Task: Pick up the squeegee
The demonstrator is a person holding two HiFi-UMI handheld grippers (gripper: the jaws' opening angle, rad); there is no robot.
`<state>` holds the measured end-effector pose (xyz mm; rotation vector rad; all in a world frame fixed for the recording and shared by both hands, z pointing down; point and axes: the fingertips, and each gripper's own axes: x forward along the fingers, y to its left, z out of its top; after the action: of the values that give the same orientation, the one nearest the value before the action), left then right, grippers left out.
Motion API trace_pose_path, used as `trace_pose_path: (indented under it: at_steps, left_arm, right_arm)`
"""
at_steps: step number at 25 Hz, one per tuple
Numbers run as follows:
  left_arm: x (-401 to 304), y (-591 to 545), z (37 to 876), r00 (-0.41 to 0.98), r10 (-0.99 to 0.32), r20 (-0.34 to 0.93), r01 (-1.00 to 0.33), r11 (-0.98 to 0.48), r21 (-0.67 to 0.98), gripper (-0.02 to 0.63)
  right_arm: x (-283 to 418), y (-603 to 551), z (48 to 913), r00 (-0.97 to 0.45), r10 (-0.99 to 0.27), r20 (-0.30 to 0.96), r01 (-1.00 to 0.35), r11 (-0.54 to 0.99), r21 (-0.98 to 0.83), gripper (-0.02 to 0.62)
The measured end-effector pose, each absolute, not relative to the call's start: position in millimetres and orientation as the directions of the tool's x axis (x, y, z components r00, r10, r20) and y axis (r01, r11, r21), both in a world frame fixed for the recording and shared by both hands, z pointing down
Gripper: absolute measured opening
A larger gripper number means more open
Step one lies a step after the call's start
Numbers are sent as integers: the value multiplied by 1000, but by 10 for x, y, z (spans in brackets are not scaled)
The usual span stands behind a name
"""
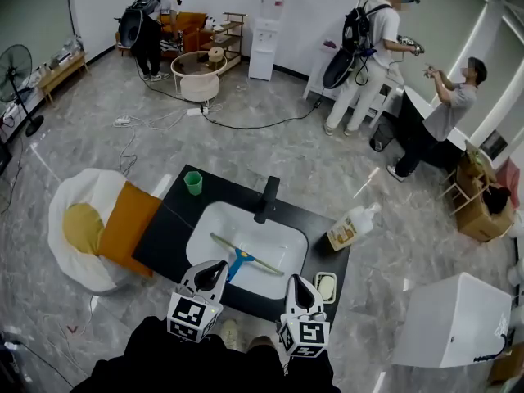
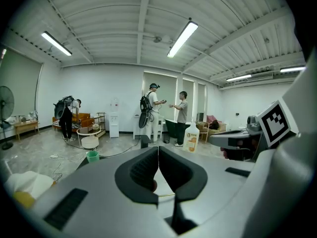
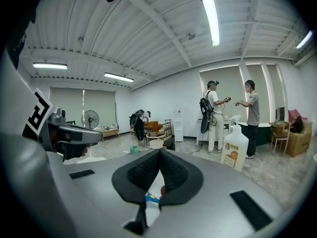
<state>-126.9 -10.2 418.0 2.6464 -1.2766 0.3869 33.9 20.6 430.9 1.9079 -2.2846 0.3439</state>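
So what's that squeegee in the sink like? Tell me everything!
The squeegee has a short blue handle, plastic by the look of it, joined to the middle of a long, thin, yellowish blade. It lies flat in the white sink, slanted across the basin, with its handle pointing toward the near edge. It rests on the sink's bottom, and nothing grips it.
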Motion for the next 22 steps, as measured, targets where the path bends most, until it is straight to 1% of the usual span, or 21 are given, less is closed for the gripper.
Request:
trace_pose_path:
  at_steps: [10,22]
  left_arm:
    - [-1124,-528,4484,606,-711,357,-777,-625,75,25]
    - [-908,-1119,5067,562,-682,468,-803,-585,112,25]
  right_arm:
    - [467,-169,4569,-166,-939,300,-984,141,-105,17]
    - [629,-852,5214,-225,-886,405,-971,167,-173,17]
